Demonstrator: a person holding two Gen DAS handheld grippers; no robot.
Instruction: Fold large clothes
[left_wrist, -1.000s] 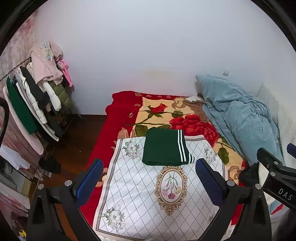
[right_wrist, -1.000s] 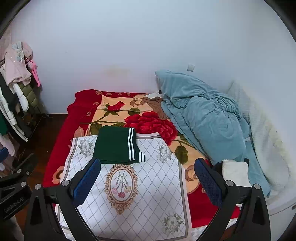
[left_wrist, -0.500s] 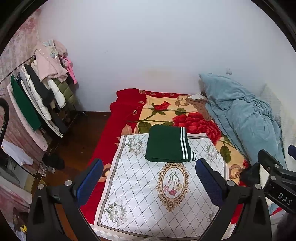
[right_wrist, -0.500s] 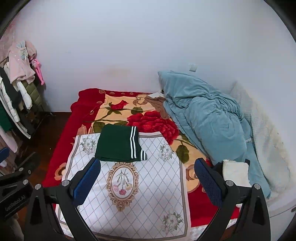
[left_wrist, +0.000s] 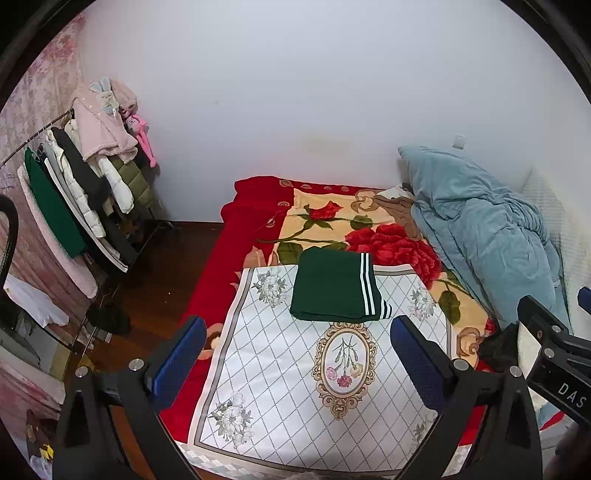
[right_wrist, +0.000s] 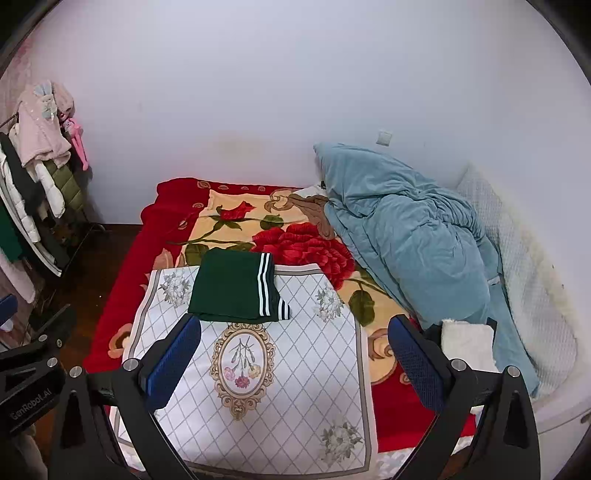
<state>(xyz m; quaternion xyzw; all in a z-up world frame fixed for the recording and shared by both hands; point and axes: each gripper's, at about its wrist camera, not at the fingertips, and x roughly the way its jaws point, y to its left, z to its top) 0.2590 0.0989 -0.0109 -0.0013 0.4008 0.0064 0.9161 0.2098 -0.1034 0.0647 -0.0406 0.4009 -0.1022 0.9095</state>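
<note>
A dark green garment with white stripes lies folded flat at the far end of a white diamond-pattern mat on the bed. It also shows in the right wrist view. My left gripper is open and empty, held above the near part of the mat, well short of the garment. My right gripper is open and empty too, above the mat near the garment's front edge.
A red rose blanket covers the bed. A blue quilt is piled at the right, with a white folded towel in front. A clothes rack stands at the left over dark wooden floor.
Both grippers have pulled back and shifted slightly, so the bed and folded garment sit a little farther off in both views. Both stay open and empty.
</note>
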